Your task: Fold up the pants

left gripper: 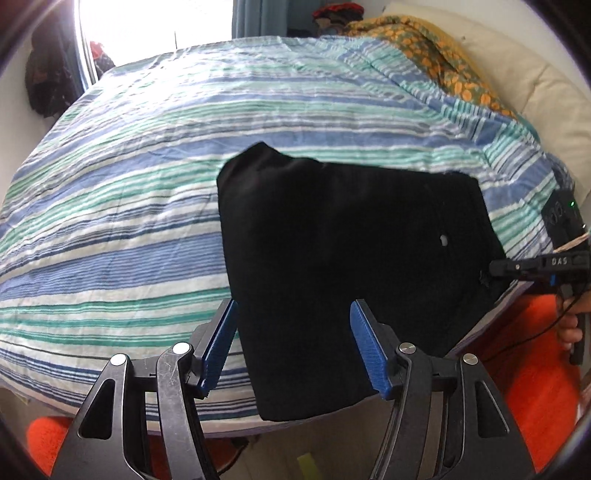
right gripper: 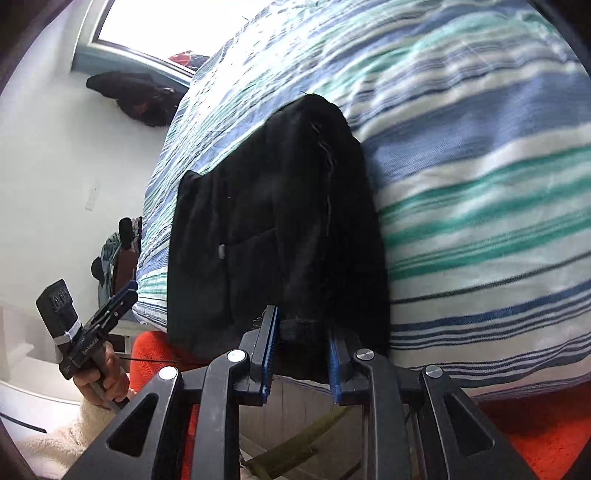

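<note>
Black pants [left gripper: 351,229], folded into a compact rectangle, lie on the striped bed cover [left gripper: 129,184] at the bed's near edge, partly overhanging it. My left gripper [left gripper: 293,306] hovers over the pants' near left part. It is open, and its blue pads [left gripper: 364,343] are clear of the cloth. My right gripper [right gripper: 303,325] is shut on a fold at the edge of the pants [right gripper: 277,206]. In the left wrist view the right gripper [left gripper: 496,267] meets the pants' right edge. The left gripper [right gripper: 129,290] shows at the left of the right wrist view, held in a hand [right gripper: 107,376].
An orange patterned blanket [left gripper: 424,48] and a cream cushion [left gripper: 517,92] lie at the bed's far right. An orange-red rug [left gripper: 535,369] covers the floor below the bed edge. Dark clothes [right gripper: 136,96] hang on the wall under the window [right gripper: 166,26].
</note>
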